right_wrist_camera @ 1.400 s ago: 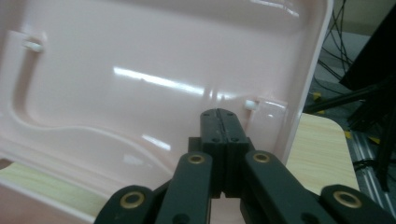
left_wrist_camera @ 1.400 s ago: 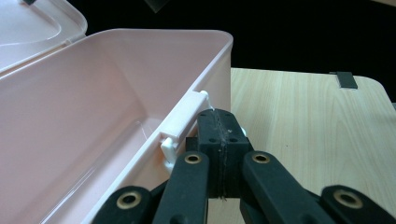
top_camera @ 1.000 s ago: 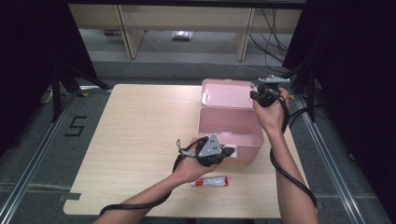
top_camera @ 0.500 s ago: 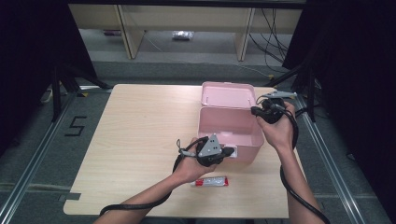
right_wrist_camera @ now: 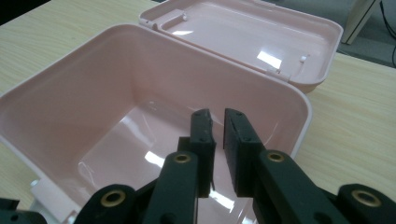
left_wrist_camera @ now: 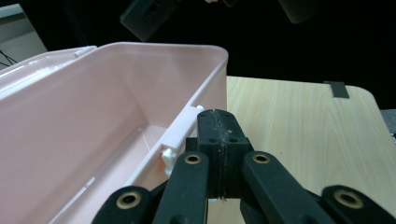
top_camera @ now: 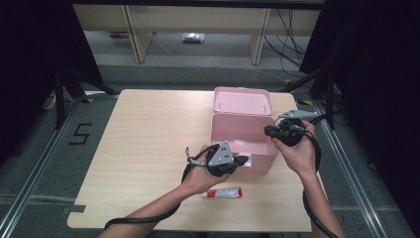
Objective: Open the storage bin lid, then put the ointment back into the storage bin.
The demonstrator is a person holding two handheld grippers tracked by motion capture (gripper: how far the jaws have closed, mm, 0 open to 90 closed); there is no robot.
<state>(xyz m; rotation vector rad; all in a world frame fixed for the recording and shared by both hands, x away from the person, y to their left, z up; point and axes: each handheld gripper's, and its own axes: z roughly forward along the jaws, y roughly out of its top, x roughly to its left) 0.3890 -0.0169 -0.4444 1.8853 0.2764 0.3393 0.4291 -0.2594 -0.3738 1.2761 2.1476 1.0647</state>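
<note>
The pink box (top_camera: 241, 141) sits open, right of the table's center, lid folded back. The left gripper (left_wrist_camera: 218, 140), jaws shut and empty, braces its near wall. The right gripper (right_wrist_camera: 218, 140) has just been opening slightly over the inside, nothing between the jaws.

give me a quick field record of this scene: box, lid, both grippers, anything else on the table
box: pink box, open, nothing seen inside
lid: lid swung back, lying behind the box
left gripper: left gripper jaws shut, at the box's front wall by its white latch
right gripper: right gripper above the box's inside, jaws just opening, nothing between them
other: small tube on the table near the left hand
</note>
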